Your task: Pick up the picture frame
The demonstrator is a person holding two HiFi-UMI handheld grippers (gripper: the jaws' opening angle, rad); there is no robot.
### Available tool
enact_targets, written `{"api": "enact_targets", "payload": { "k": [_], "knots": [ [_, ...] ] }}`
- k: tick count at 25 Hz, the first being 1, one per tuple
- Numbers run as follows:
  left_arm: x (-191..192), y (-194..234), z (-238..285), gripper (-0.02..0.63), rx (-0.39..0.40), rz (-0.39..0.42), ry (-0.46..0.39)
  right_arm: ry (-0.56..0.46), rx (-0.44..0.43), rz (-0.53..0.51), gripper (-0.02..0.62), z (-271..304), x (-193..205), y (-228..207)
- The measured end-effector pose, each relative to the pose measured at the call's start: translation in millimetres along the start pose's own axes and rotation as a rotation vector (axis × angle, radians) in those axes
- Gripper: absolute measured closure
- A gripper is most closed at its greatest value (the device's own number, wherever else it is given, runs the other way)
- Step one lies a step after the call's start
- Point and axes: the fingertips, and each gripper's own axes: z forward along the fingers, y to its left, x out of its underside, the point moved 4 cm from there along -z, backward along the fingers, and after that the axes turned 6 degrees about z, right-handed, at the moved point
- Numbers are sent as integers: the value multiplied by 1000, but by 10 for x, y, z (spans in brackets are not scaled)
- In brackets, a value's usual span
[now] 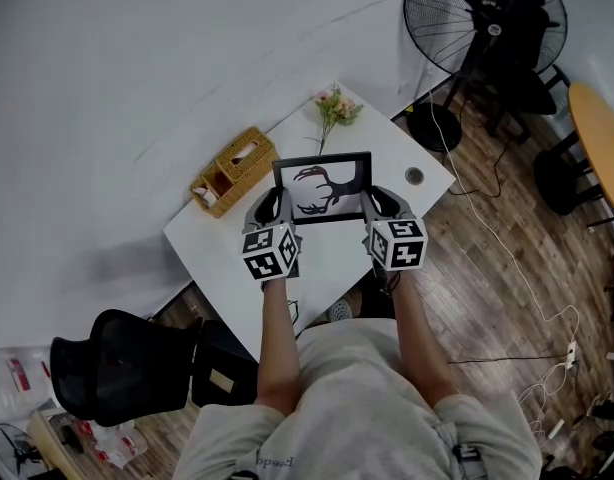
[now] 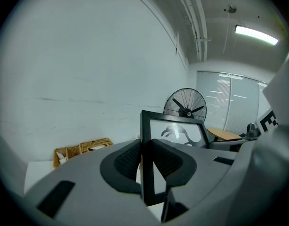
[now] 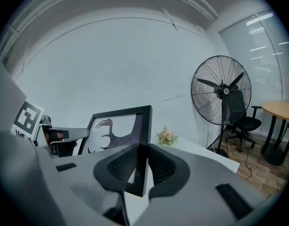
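A black picture frame (image 1: 322, 159) with a dark antler-like print on white is held upright above the white table (image 1: 212, 238). My left gripper (image 1: 278, 208) is shut on the frame's left side bar (image 2: 146, 147), its ribbed pads pressing both faces. My right gripper (image 1: 372, 206) is shut on the right side bar (image 3: 143, 140) the same way. In the right gripper view the left gripper (image 3: 64, 138) shows beyond the frame's print (image 3: 111, 131). The frame's lower edge is hidden behind the grippers in the head view.
A wicker tissue box and holder (image 1: 233, 169) sit at the table's left corner. Small pink flowers (image 1: 334, 107) lie at the far corner, a small round dish (image 1: 414, 176) at the right. A standing fan (image 1: 477, 28), office chairs and floor cables lie to the right.
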Motion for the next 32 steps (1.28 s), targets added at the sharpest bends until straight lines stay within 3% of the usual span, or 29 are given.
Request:
{"api": "enact_targets", "payload": {
  "k": [32],
  "knots": [
    [27,-277,10,517,23,21,5,-7,19,29,518,-204,80,-214]
  ]
}}
